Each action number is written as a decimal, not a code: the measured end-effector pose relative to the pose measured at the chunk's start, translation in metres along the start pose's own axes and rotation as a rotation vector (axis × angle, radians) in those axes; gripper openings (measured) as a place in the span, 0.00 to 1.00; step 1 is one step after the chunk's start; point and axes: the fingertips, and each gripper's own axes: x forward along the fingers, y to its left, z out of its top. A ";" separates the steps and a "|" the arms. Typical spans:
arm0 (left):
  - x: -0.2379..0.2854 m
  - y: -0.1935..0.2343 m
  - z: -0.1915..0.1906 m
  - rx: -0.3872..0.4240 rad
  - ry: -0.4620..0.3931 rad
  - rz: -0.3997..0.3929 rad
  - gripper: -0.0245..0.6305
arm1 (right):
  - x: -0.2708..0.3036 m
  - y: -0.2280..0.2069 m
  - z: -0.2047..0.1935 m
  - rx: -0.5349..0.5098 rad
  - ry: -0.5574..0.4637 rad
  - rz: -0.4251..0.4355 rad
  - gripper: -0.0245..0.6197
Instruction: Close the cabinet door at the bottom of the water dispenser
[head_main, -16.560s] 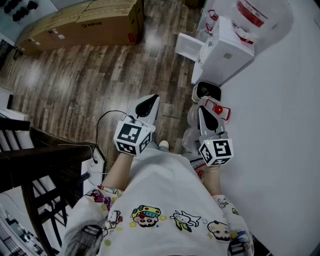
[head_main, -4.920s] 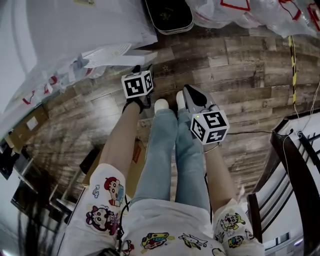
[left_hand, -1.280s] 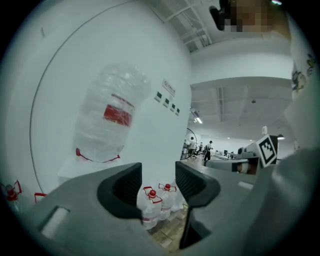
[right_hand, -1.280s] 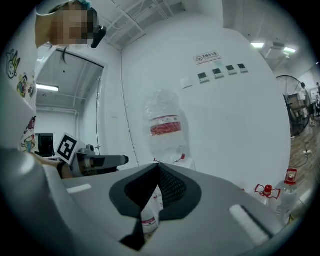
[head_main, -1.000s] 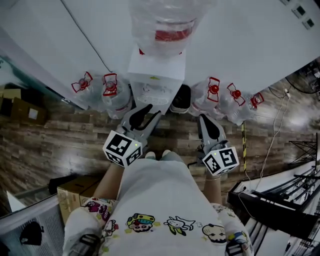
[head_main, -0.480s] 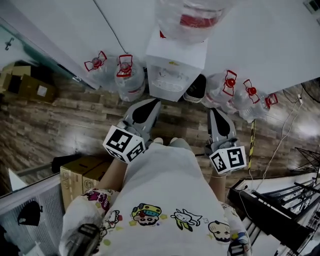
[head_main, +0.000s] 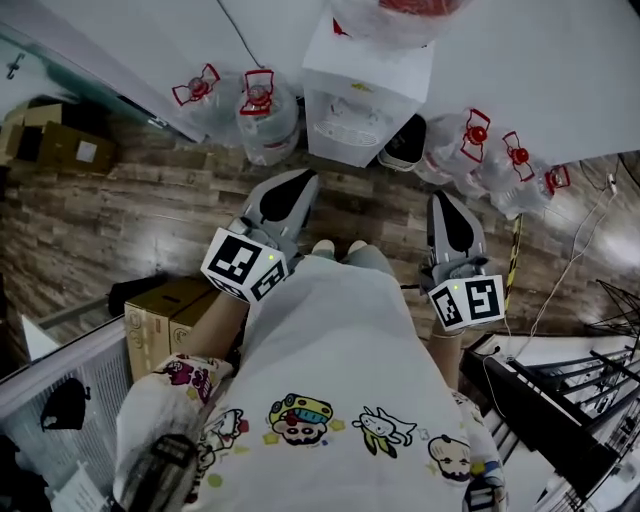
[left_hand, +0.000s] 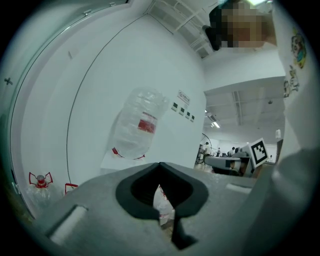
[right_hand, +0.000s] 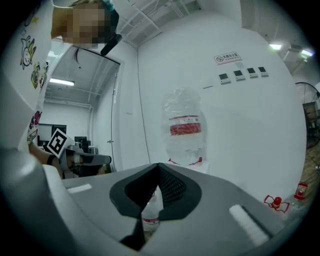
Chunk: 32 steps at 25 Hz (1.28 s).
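Note:
The white water dispenser (head_main: 365, 90) stands against the wall with an upturned clear bottle (head_main: 390, 10) on top. From above no door leaf sticks out from its front; the lower cabinet itself is hidden. My left gripper (head_main: 298, 182) is shut and empty, held over the floor short of the dispenser's front. My right gripper (head_main: 445, 205) is also shut and empty, to the right of it. Both gripper views look level at the dispenser's bottle (left_hand: 137, 127) (right_hand: 185, 132) beyond shut jaws, left gripper (left_hand: 161, 165) and right gripper (right_hand: 159, 166).
Water jugs with red caps stand on the floor left (head_main: 265, 110) and right (head_main: 470, 135) of the dispenser. A black object (head_main: 405, 145) lies beside its right side. A cardboard box (head_main: 165, 310) sits at my left, a dark metal frame (head_main: 560, 390) at my right.
The left gripper's jaws went from open to shut. Both grippers have drawn back from the dispenser, which now sits farther up in the head view.

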 end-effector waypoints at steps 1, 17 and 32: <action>-0.002 -0.001 -0.001 0.004 0.003 -0.006 0.04 | 0.000 0.002 -0.001 0.000 0.004 0.004 0.05; -0.008 -0.007 0.004 0.079 0.024 -0.075 0.04 | -0.004 0.023 -0.012 0.001 0.009 0.006 0.05; -0.009 -0.005 0.002 0.076 0.027 -0.072 0.04 | -0.003 0.026 -0.016 0.002 0.032 0.009 0.05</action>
